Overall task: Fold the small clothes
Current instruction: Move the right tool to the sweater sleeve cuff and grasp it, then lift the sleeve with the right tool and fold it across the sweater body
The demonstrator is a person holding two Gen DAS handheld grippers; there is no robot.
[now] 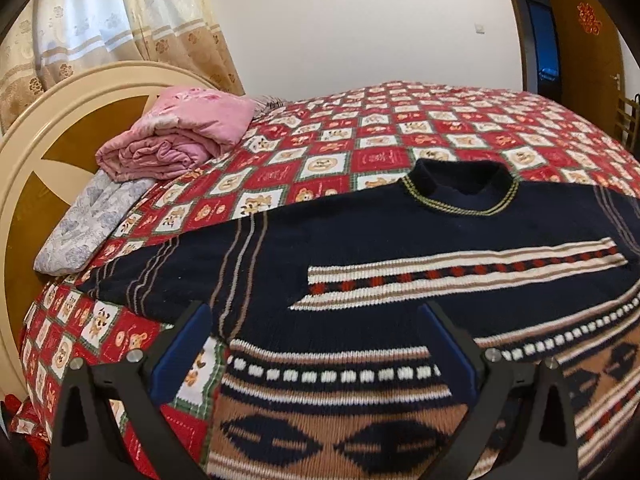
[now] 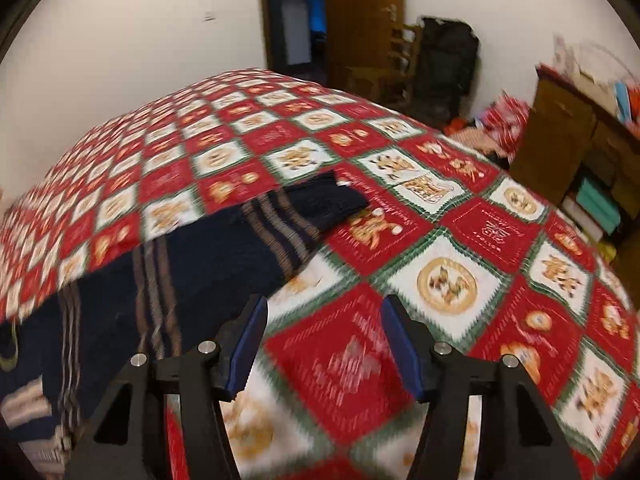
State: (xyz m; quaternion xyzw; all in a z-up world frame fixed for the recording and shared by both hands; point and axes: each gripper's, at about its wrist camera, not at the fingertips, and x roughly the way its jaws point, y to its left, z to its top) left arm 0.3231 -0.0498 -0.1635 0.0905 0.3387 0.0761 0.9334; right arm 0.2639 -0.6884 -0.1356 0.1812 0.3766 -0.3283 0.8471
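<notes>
Left gripper (image 1: 316, 320) tilted down over sweater (image 1: 360, 248), fingers wide, empty, right gripper (image 2: 324, 320) over bedspread (image 2: 440, 216), fingers apart, empty, only its view shows sleeve cuff (image 2: 336, 196)

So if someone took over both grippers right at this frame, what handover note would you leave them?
Left gripper: open, nothing held, hovering over the sweater's lower body near its hem.
Right gripper: fingers apart, empty, over bare bedspread just beside the sweater's outstretched sleeve.
Things: the dark patterned sweater lies flat, face up, on the red checked bedspread, collar toward the far side, both sleeves spread out. A folded pink quilt sits by the headboard, away from the work.
Done: sweater laid out; no fold visible yet.
Left: fold the sleeves in, then the body.
</notes>
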